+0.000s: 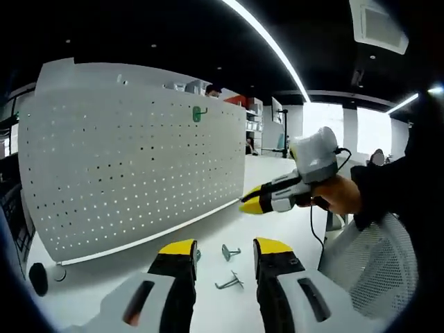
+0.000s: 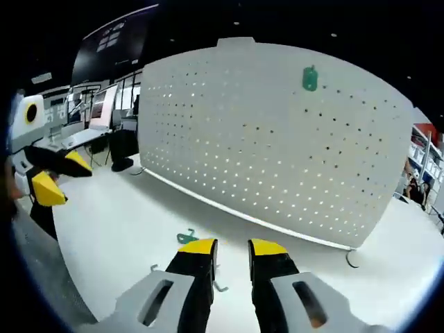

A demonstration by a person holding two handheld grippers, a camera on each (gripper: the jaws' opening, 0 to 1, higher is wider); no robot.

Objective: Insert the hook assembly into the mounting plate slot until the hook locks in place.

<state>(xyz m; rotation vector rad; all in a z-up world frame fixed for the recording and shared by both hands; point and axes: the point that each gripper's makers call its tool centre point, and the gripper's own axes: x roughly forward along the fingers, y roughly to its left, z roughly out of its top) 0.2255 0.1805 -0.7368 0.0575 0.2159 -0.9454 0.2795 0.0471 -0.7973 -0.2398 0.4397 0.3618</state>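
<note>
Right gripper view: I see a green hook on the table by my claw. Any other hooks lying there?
Observer: Yes. The left gripper view shows one grey hook and a second grey hook on the table, between the left claw's jaws.
Operator: What's near my hand?
Observer: A white mesh chair is close to the hand holding the right claw.

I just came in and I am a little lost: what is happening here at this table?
A person holds a hand-held gripper in each hand over a white table, facing an upright white pegboard. One green hook already hangs on it. Grey metal hooks lie on the table between the left hand-held gripper jaws. The right hand-held gripper is open, holding nothing.
</note>
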